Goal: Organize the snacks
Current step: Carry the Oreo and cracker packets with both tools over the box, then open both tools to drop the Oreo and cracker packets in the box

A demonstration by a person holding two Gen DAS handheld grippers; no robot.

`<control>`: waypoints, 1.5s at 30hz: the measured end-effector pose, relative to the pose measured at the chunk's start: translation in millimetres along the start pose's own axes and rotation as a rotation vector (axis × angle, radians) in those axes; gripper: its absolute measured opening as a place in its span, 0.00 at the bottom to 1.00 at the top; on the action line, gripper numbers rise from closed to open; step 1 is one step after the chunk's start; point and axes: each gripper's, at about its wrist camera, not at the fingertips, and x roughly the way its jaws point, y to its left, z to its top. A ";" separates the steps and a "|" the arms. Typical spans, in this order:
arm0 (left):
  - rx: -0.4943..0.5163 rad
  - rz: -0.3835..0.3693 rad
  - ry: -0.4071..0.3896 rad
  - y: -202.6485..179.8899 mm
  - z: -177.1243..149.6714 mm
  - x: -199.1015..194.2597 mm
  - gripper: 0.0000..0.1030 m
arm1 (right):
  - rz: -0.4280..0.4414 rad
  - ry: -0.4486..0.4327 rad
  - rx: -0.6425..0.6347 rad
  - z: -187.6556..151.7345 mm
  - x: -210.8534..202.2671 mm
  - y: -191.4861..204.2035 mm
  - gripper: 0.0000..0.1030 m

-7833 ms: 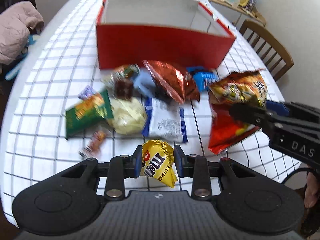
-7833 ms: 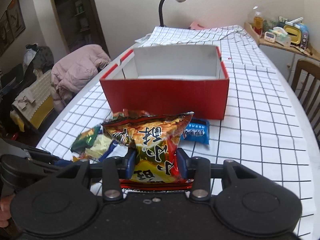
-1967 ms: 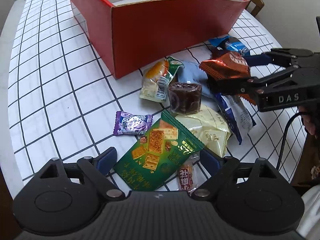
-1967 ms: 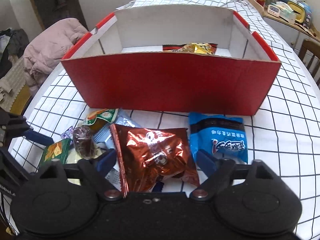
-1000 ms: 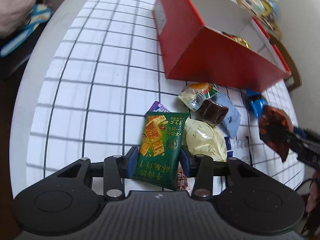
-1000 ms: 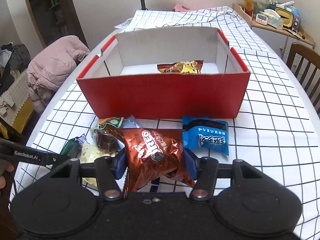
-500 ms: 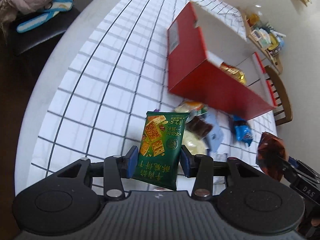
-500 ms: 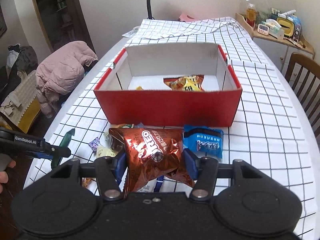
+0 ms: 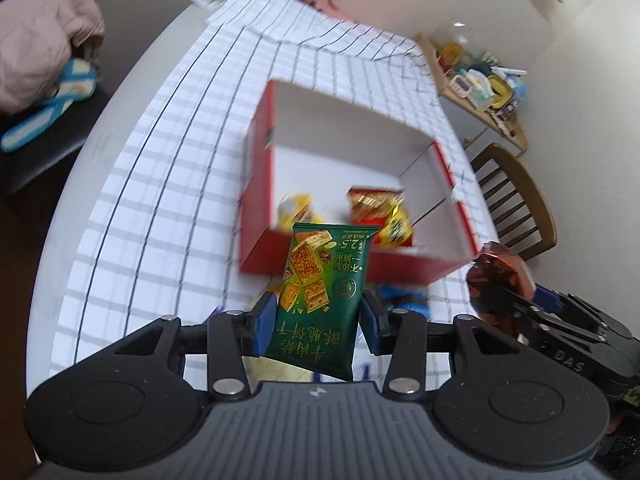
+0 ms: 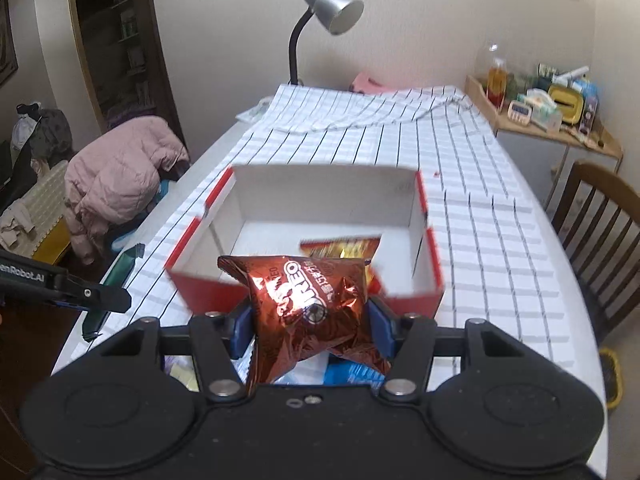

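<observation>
Left gripper (image 9: 319, 322) is clamped on a green cracker packet (image 9: 322, 300), held upright in the lower centre of the left wrist view. Right gripper (image 10: 309, 326) is clamped on a shiny brown cookie bag (image 10: 310, 310), bottom centre of the right wrist view — the same bag shows at the right edge of the left view, pinched in the other tool.

Red box (image 10: 434, 276) with white inside sits mid-frame in both views, open on top. A yellow packet (image 9: 298, 210) and a red-and-yellow chip bag (image 9: 380, 210) lie on its floor. A blue packet (image 9: 404, 294) lies on the cloth just in front of the box; a few more wrappers show under the right gripper, too hidden to name.

Surface is a long table with a white tablecloth (image 10: 480, 168) in a black grid, bunched at the far end. Room:
- grey desk lamp (image 10: 332, 12) at top centre
- pink jacket (image 10: 116, 172) on a seat at left
- wooden chair (image 10: 600, 232) at right
- cluttered wooden shelf (image 10: 556, 120) at upper right
- dark bookcase (image 10: 116, 40) at upper left

Background in both views is motion-blurred.
</observation>
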 end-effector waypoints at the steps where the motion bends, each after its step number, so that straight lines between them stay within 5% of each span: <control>1: 0.010 0.003 -0.005 -6.4 6.0 1.3 0.42 | -0.005 -0.007 -0.004 5.3 2.0 -3.2 0.55; 12: 0.066 0.130 -0.025 -50.2 68.8 50.1 0.42 | -0.012 -0.011 -0.028 59.2 53.3 -36.6 0.55; 22: 0.070 0.253 0.032 -58.6 110.4 113.4 0.42 | 0.015 0.094 -0.064 81.7 130.0 -49.5 0.56; 33: 0.147 0.360 0.143 -66.8 123.8 179.8 0.42 | 0.019 0.200 -0.198 82.2 190.4 -41.3 0.55; 45: 0.145 0.398 0.242 -57.5 122.2 211.1 0.42 | 0.039 0.251 -0.221 83.6 201.0 -42.3 0.62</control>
